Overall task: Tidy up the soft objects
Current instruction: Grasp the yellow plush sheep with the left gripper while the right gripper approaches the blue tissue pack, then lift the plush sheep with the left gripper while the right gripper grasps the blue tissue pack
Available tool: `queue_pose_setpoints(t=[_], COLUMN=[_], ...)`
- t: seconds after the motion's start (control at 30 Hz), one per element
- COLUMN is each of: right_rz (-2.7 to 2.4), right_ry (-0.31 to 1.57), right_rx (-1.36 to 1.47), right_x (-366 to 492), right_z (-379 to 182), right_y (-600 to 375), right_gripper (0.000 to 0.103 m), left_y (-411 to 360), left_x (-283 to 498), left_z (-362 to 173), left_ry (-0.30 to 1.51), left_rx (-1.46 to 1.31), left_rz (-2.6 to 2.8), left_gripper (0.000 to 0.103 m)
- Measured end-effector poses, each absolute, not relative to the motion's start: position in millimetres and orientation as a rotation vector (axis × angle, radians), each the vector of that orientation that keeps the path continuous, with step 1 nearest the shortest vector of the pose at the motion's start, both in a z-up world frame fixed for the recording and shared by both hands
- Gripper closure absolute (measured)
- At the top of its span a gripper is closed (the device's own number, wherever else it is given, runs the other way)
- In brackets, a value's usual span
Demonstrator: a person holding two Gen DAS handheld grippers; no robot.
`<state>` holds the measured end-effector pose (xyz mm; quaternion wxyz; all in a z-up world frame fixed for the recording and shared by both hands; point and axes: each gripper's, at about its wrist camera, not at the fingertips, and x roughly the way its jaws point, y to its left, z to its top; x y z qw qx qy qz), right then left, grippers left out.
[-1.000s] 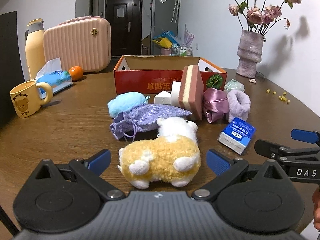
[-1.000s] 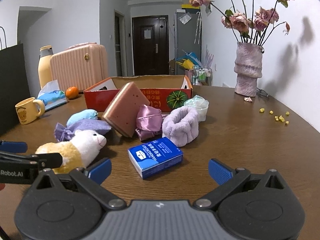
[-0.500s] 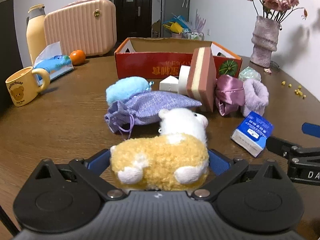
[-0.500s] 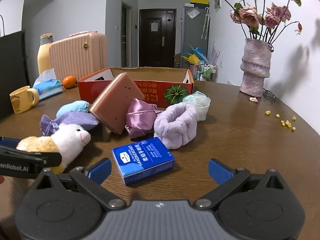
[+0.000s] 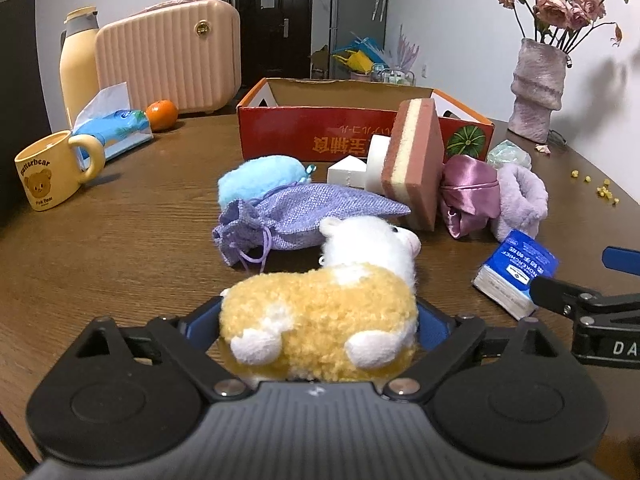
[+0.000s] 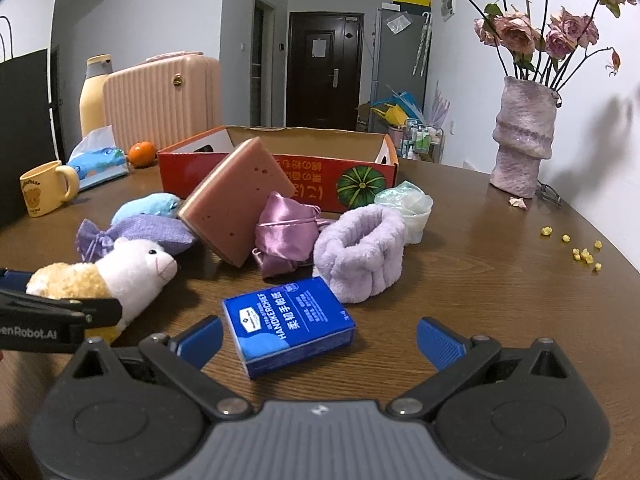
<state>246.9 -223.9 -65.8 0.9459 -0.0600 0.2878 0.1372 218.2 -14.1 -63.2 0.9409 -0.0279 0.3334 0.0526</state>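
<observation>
Closing on the plush sheep (image 5: pixel 320 320), your left gripper (image 5: pixel 318 326) is bracketing its yellow body; the jaws have just been narrowing, and whether the pads are pressing yet is unclear. You are tilting that gripper downward over the worktop (image 5: pixel 120 240). Next, I judge, you need a firm squeeze, then a lift toward the red box (image 5: pixel 360 128) at twelve o'clock. Your right gripper (image 6: pixel 318 338) is hovering wide and empty by the blue tissue pack (image 6: pixel 288 324).
</observation>
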Motion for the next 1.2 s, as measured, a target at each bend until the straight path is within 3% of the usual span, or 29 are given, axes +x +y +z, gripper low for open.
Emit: queue_pose_setpoints(t=[1.0,1.2], right_rz=[0.283,0.294], right_ry=[0.670,0.700], right_rx=[-0.221,-0.223], right_x=[277,292], right_z=[-75,-82], right_y=[-194,-193], right_gripper=[0.000,0.009], left_y=[17,18], left_x=[192,192], left_z=[-41,-42], left_ry=[0.537,0.532], left_rx=[-0.085,-0.080], left_rz=[0.102,0.096], left_gripper=[0.010,0.010])
